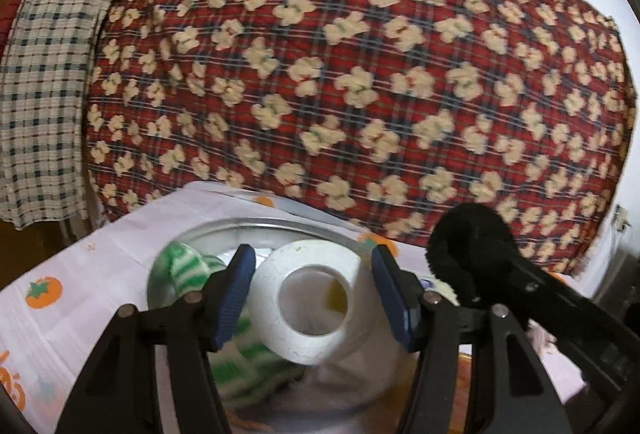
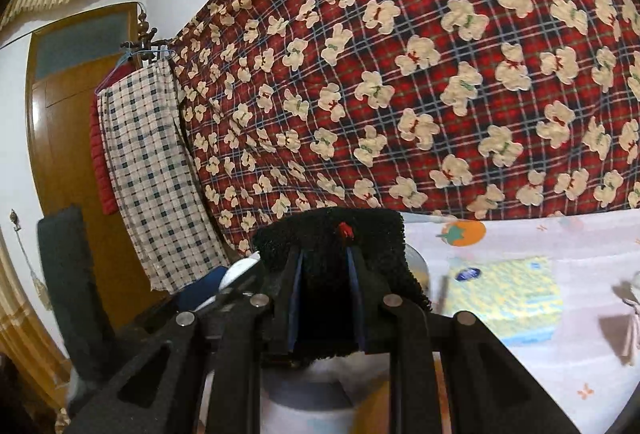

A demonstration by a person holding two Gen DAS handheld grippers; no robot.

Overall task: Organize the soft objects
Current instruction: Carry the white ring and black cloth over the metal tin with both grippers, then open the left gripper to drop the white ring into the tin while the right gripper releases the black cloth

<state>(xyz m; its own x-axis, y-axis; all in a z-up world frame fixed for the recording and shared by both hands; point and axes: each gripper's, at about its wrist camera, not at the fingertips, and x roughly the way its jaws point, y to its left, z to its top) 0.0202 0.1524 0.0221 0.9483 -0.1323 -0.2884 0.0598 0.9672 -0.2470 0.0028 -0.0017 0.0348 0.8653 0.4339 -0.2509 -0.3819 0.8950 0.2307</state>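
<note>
Left tongs astride tissue roll, right tongs gripping black cloth

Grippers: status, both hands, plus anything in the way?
Left gripper open around white tape roll over metal bowl. Right gripper shut on black fuzzy cloth. Green-striped cloth already in bowl; right arm crowds bowl's right side.

The right gripper is closed on a black fuzzy cloth, which bulges above and around its fingers and carries a small red mark on top. Beyond it, a white tablecloth printed with orange fruit holds a yellow sponge to the right. A red plaid blanket with cream bears hangs behind, beside a checked cloth and a wooden door.
</note>
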